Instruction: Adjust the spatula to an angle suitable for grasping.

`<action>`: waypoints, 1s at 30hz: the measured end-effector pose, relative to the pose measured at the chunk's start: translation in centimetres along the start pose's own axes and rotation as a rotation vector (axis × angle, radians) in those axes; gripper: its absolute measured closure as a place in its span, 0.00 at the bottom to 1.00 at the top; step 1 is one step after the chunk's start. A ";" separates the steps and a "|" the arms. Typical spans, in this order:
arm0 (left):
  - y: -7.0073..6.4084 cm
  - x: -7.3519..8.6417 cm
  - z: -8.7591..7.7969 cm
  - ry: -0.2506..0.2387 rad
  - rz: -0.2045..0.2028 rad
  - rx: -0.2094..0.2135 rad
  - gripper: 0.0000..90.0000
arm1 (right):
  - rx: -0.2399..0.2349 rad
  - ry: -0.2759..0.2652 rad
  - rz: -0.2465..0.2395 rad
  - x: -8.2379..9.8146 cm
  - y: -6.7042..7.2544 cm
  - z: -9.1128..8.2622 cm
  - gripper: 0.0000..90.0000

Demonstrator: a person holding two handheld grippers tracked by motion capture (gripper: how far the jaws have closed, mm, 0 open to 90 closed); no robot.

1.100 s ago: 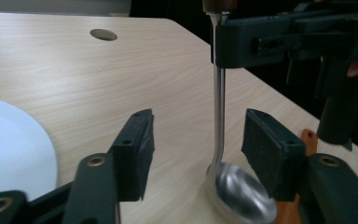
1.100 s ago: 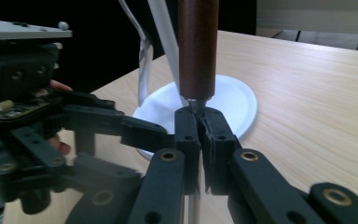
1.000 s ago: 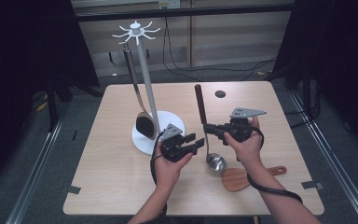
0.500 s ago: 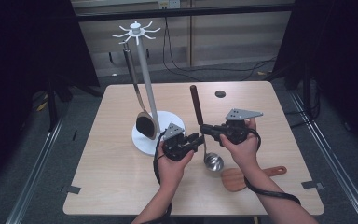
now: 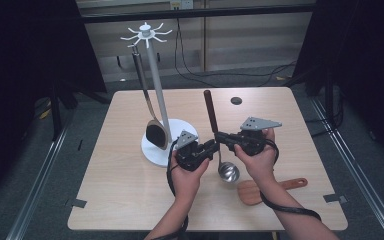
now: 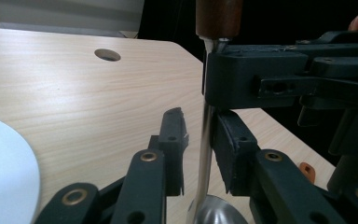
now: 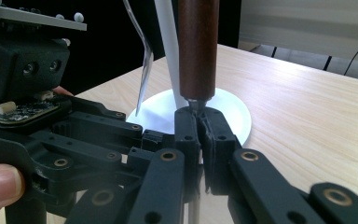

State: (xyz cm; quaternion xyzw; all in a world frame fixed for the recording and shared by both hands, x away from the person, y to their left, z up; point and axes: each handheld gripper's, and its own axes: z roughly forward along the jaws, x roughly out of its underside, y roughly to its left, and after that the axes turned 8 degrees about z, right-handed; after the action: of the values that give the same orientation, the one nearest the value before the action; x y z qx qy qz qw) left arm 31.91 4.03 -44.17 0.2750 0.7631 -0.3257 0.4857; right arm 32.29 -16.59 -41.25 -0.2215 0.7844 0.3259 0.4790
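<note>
The left gripper (image 5: 211, 148) has been closing round the ladle (image 5: 219, 152), not yet touching; right gripper (image 5: 220, 136), at 3 o'clock, clamps its stem.

One camera overhead, one riding on each of my tools.

The high view looked forward and down on the whole bench (image 5: 130, 200). My two tool cameras sat close and low, facing each other across the ladle (image 5: 219, 150); both shared its steel shaft (image 6: 205, 140).

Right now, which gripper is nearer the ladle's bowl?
Left. The left gripper straddles the metal shaft just above the ladle's bowl, its jaws having just been closing; the right gripper is clamped higher, just under the wooden handle.
</note>
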 end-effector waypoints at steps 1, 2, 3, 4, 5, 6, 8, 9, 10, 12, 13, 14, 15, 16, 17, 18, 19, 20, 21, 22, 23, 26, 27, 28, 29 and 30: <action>-0.1 0.0 0.0 -0.006 -0.006 0.000 0.81 | 0.000 0.005 0.003 0.0 0.0 0.0 0.96; -0.1 0.1 0.1 -0.007 -0.008 -0.001 0.82 | 0.003 0.000 0.002 0.0 0.0 0.0 0.96; -0.1 0.1 0.1 -0.007 -0.008 -0.001 0.82 | 0.012 -0.002 0.006 0.0 0.1 0.0 0.96; -0.1 0.1 0.1 -0.013 -0.011 0.001 0.82 | 0.011 0.002 0.005 0.0 0.0 0.0 0.96; -0.2 0.2 0.2 -0.009 -0.010 -0.006 0.83 | 0.021 -0.003 0.011 0.0 0.1 -0.1 0.96; -0.2 0.2 0.2 -0.009 -0.010 -0.006 0.83 | 0.021 -0.003 0.011 0.0 0.1 -0.1 0.96; -0.2 0.2 0.3 -0.011 -0.015 -0.005 0.84 | 0.020 -0.002 0.015 0.0 0.0 -0.1 0.96; -0.3 0.2 0.4 -0.017 -0.025 -0.007 0.84 | 0.020 -0.002 0.015 0.0 0.0 -0.1 0.96; -0.3 0.2 0.4 -0.014 -0.018 -0.004 0.85 | 0.026 0.000 0.008 0.0 0.0 -0.1 0.96; -0.4 0.2 0.5 -0.017 -0.029 -0.009 0.86 | 0.028 -0.002 0.008 0.0 0.1 -0.1 0.96; -0.4 0.2 0.6 -0.021 -0.026 -0.003 0.86 | 0.029 0.005 0.005 -0.1 0.1 -0.1 0.96; -0.4 0.2 0.6 -0.021 -0.024 0.001 0.87 | 0.036 0.002 0.001 0.0 0.1 -0.1 0.96; -0.5 0.2 0.6 -0.015 -0.020 -0.008 0.88 | 0.037 0.003 0.001 0.0 0.1 -0.1 0.96; -0.5 0.2 0.6 -0.015 -0.020 -0.008 0.89 | 0.037 0.003 0.001 0.0 0.1 -0.1 0.96; -0.6 0.1 0.6 -0.016 -0.021 -0.008 0.89 | 0.039 0.003 0.005 0.0 0.1 -0.1 0.96; -0.6 0.1 0.6 -0.018 -0.022 -0.007 0.90 | 0.034 0.000 0.008 0.0 0.1 -0.1 0.96; -0.6 0.1 0.6 -0.027 -0.022 -0.001 0.91 | 0.034 -0.007 0.009 0.0 0.1 -0.2 0.96; -0.6 0.1 0.5 -0.020 -0.019 -0.010 0.91 | 0.034 -0.006 0.012 -0.1 0.1 -0.2 0.96; -0.7 0.1 0.5 -0.032 -0.024 -0.009 0.92 | 0.034 -0.008 0.014 -0.1 0.1 -0.2 0.96; -0.7 0.0 0.5 -0.030 -0.022 -0.011 0.93 | 0.034 -0.014 0.013 -0.1 0.2 -0.2 0.96; -0.7 0.0 0.5 -0.029 -0.018 -0.010 0.93 | 0.035 -0.014 0.016 -0.1 0.2 -0.2 0.96; -0.7 -0.1 0.5 -0.025 -0.004 -0.010 0.93 | 0.035 -0.018 0.026 -0.2 0.3 -0.3 0.96; -0.7 -0.1 0.5 -0.031 -0.003 -0.010 0.94 | 0.036 -0.020 0.027 -0.2 0.2 -0.2 0.96; -0.8 -0.1 0.4 -0.026 0.001 -0.021 0.94 | 0.038 -0.019 0.031 -0.2 0.3 -0.3 0.96; -0.8 -0.2 0.4 -0.031 -0.001 -0.012 0.94 | 0.035 -0.019 0.034 -0.2 0.3 -0.3 0.96; -0.8 -0.2 0.4 -0.026 -0.003 -0.010 0.94 | 0.035 -0.019 0.034 -0.2 0.3 -0.3 0.96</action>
State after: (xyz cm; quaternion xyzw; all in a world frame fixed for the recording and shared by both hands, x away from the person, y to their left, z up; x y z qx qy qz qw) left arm 31.62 3.20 -43.93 0.2673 0.7587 -0.3260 0.4966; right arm 32.01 -16.58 -40.90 -0.1968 0.7889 0.3224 0.4846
